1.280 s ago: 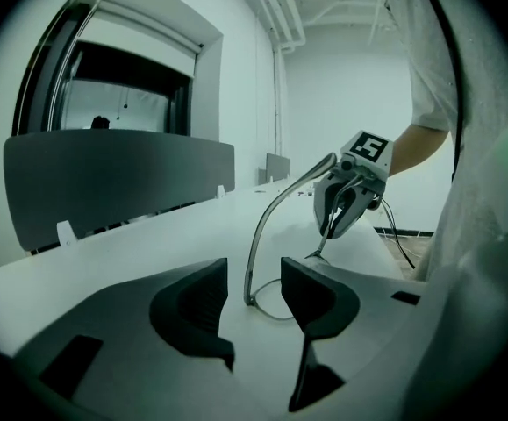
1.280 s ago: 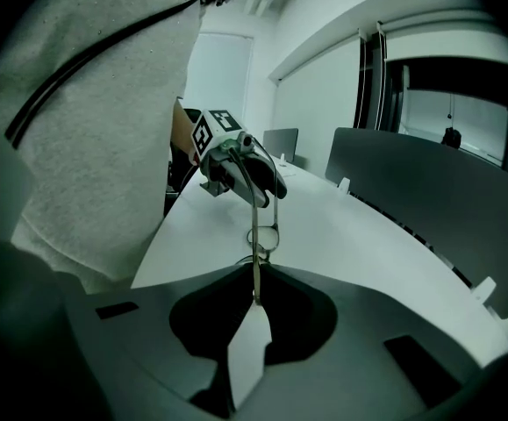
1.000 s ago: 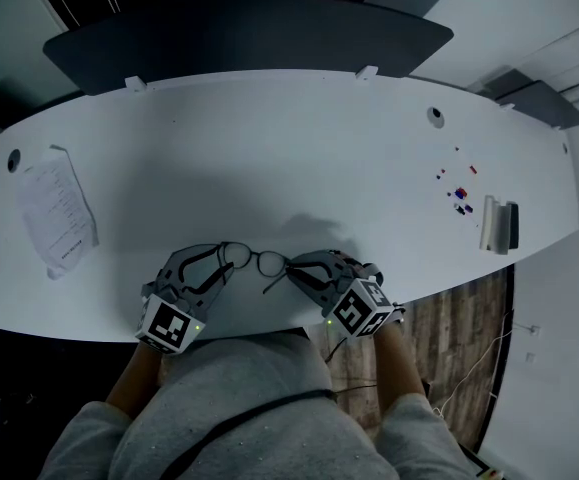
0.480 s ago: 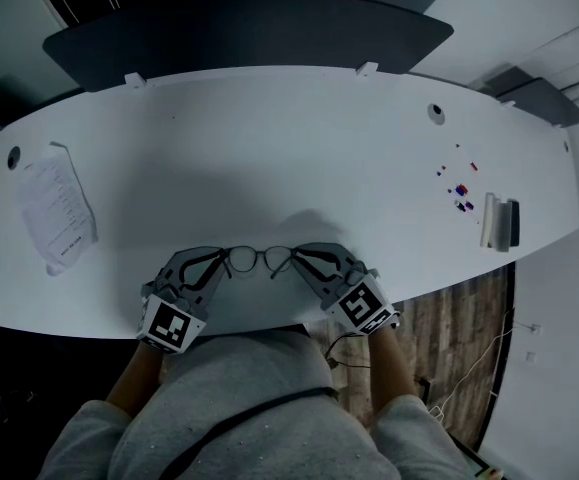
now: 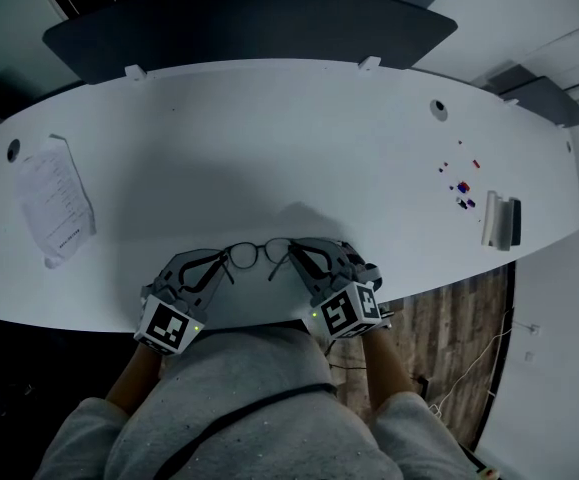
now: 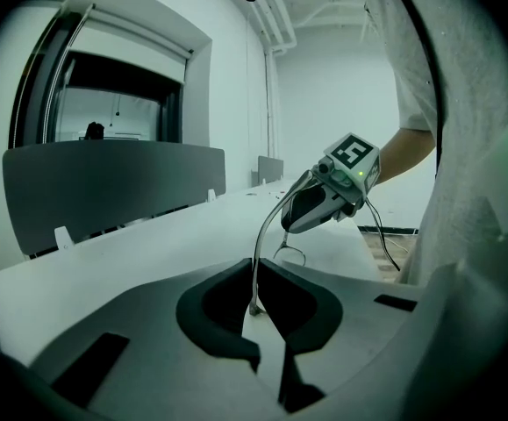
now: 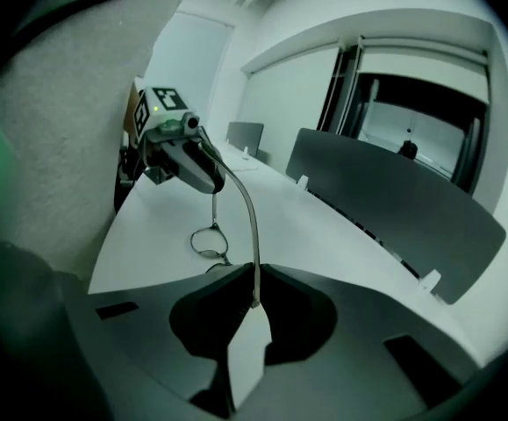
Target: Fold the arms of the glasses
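Thin metal-framed glasses (image 5: 260,253) hang just above the white table (image 5: 269,138) near its front edge, between my two grippers. The left gripper (image 5: 225,260) is shut on the tip of one arm (image 6: 262,235) of the glasses. My right gripper (image 5: 291,252) is shut on the tip of the other arm (image 7: 250,219). In the left gripper view the right gripper (image 6: 324,204) shows beyond the curved arm, with a lens (image 6: 291,255) below it. In the right gripper view the left gripper (image 7: 183,160) shows the same way, above a lens (image 7: 208,239).
A printed paper sheet (image 5: 54,203) lies at the table's left. Small coloured bits (image 5: 459,190) and a grey block (image 5: 499,222) sit at the right. A dark partition (image 5: 249,23) runs along the far edge. The person's torso is close behind the front edge.
The left gripper's jaws have closed on the glasses' arm. The right gripper has turned, and the glasses now sit level between the two grippers instead of slanted.
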`<state>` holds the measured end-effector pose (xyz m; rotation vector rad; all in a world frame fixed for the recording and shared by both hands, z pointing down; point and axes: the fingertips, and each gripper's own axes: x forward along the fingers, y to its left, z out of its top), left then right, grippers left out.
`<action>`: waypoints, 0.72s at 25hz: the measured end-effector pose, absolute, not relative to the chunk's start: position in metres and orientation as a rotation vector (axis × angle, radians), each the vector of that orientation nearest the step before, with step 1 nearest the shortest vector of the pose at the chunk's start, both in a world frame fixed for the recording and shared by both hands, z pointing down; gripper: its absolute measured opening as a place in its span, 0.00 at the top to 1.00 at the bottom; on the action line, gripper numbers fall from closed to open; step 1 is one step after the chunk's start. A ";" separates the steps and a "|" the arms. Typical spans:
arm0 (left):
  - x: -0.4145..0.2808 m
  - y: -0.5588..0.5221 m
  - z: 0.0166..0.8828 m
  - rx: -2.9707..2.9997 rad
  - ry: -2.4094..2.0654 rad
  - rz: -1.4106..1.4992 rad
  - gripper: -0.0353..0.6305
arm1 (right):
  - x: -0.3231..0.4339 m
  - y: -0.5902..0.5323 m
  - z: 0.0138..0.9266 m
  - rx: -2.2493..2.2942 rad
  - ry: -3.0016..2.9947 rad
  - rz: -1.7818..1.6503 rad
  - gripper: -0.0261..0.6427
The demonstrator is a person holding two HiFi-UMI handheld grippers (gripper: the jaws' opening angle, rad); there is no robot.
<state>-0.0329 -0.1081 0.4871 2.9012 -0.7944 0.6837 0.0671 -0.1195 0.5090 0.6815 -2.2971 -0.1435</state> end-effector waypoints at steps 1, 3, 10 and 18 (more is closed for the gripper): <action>-0.032 -0.108 0.485 2.904 -0.794 0.677 0.90 | 0.064 -0.119 0.510 0.655 -2.254 -0.189 0.91; -0.033 -0.107 0.484 2.901 -0.796 0.669 0.90 | 0.057 -0.119 0.515 0.594 -2.162 -0.287 0.91; -0.035 -0.103 0.486 2.881 -0.808 0.656 0.90 | 0.043 -0.117 0.535 0.422 -1.925 -0.485 0.91; -0.036 -0.099 0.489 2.880 -0.815 0.666 0.90 | 0.040 -0.115 0.547 0.345 -1.800 -0.622 0.91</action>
